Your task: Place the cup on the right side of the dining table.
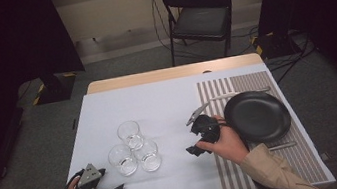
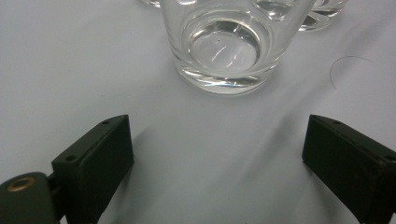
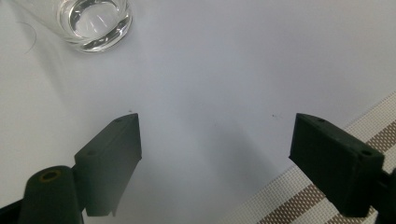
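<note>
Bench (image 1: 167, 99): three empty glasses (image 1: 134, 147) clustered left of centre. Left tongs (image 2: 217, 163) wide, empty, near the closest glass (image 2: 224, 42). Right tongs (image 3: 217, 161) wide, empty, beside black plate (image 1: 256, 115).

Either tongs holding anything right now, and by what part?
Nothing is held. The left tongs are open just short of the nearest clear round drinking glass; the right tongs are open over bare white tablecloth.

We see three short clear glass tumblers (image 1: 133, 147) | all upright and empty | clustered in a tight triangle, just beside one another, on the white table (image 1: 158, 106) | nearest one (image 2: 227, 44) shows a thick base | left of centre.
</note>
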